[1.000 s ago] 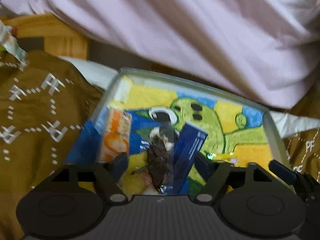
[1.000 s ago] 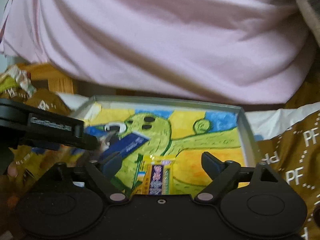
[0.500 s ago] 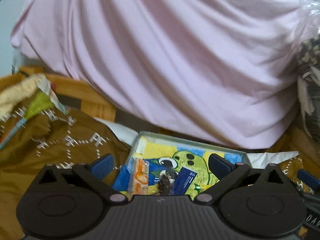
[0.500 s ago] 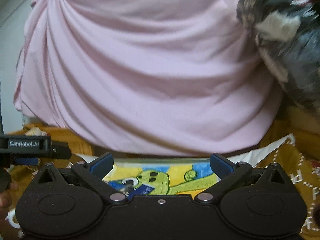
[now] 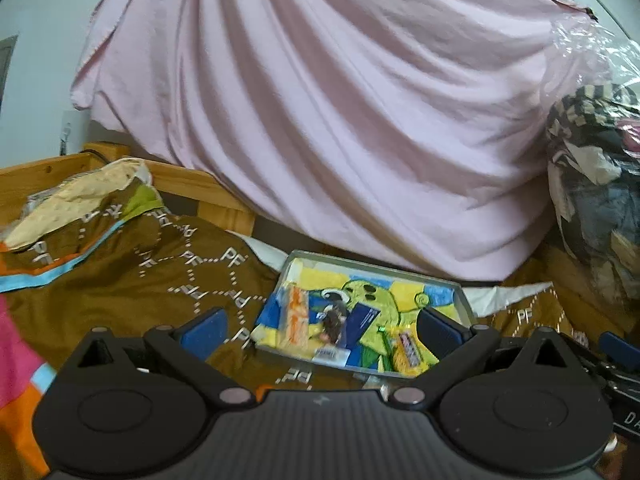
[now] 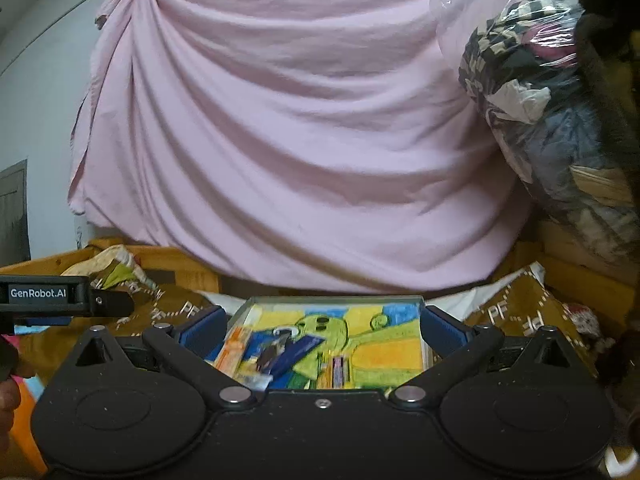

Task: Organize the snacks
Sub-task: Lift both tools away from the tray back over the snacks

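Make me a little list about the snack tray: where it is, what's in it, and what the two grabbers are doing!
tray: on the brown blanket, cartoon picture inside
snacks: orange packet, dark snack, blue packet, yellow packet
left gripper: open, empty
right gripper: open, empty
behind: pink sheet

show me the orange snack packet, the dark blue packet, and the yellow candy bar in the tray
Orange snack packet [image 5: 295, 314], left wrist view, mid-wrapper.
Dark blue flat packet [image 5: 362, 320], left wrist view, upper face.
Yellow-wrapped candy bar [image 5: 408, 350], left wrist view, printed label.
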